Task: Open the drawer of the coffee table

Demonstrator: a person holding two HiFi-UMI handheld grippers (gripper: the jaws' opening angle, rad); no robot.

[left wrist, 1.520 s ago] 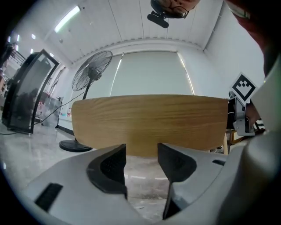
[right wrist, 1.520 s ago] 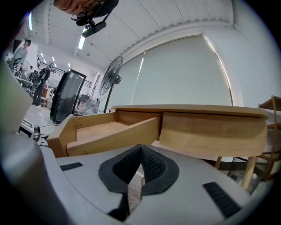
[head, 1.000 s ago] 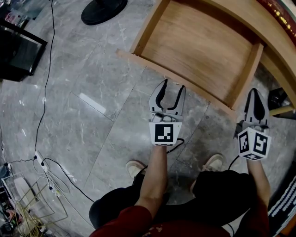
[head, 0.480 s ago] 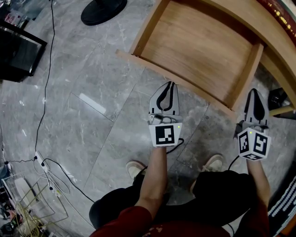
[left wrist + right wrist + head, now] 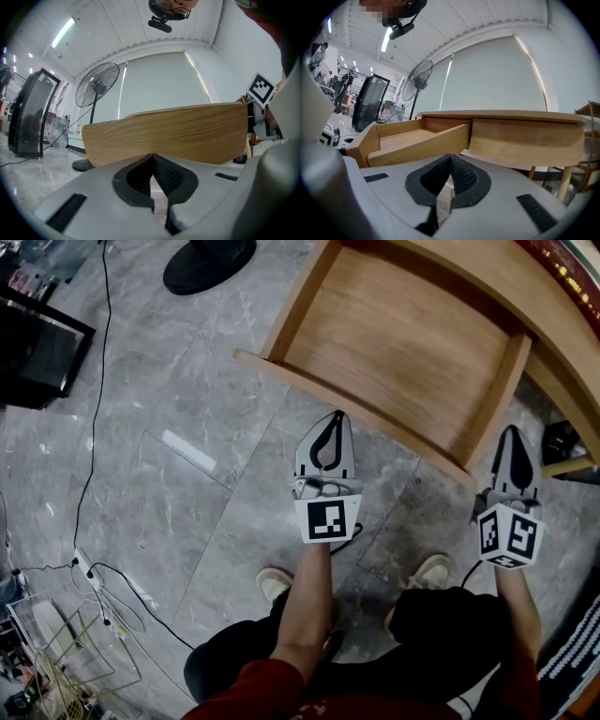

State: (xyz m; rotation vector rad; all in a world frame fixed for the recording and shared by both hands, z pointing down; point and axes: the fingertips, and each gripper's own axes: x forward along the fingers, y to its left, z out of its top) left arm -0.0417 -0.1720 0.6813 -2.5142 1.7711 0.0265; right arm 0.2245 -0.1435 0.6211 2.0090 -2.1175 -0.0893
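Hovering: left gripper (image 5: 335, 414) just closed empty | drawer (image 5: 281, 372) front just beyond fingertips

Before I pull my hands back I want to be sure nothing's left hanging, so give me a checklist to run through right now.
1. Drawer pulled out of the coffee table: ok, its bare wooden bottom shows.
2. Left gripper holds nothing: ok, its jaws have just closed on nothing, right at the front panel.
3. Left gripper's tips touching that panel: cannot tell.
4. Right gripper holds nothing: ok, jaws together, beside the drawer's right corner.
5. Fan base apart from the drawer: ok.
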